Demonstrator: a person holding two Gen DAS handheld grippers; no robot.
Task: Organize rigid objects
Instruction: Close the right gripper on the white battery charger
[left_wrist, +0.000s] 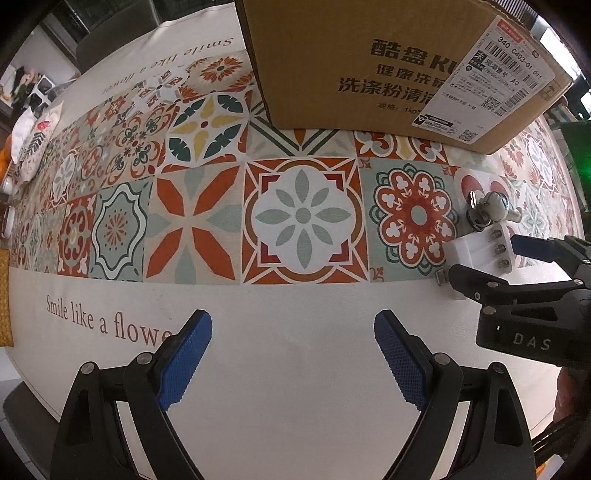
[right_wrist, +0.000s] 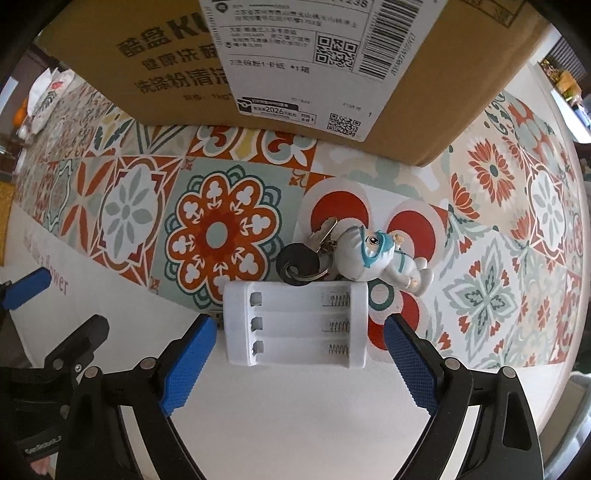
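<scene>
Straddling the white battery holder (right_wrist: 297, 324), the right tool (right_wrist: 299, 363) stands wide, pads not touching; keychain figurine (right_wrist: 380, 256) lies at one o'clock. Left tool (left_wrist: 293, 363) gapes wide, empty, over the surface (left_wrist: 295, 314).

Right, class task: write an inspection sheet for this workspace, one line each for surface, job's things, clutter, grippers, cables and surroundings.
Surface: tablecloth with a colourful tile print and a plain white border bearing lettering.
Job's things: white plastic three-slot battery holder, empty, lying flat; bunch of keys with a white astronaut figurine touching its far edge; large brown cardboard box behind them.
Clutter: white patterned bag at the far left edge.
Grippers: right gripper open, blue pads either side of the battery holder, not pressing; left gripper open over bare cloth, nothing between.
Cables: nothing seen.
Surroundings: dark, blurred room edges; little can be told.
</scene>
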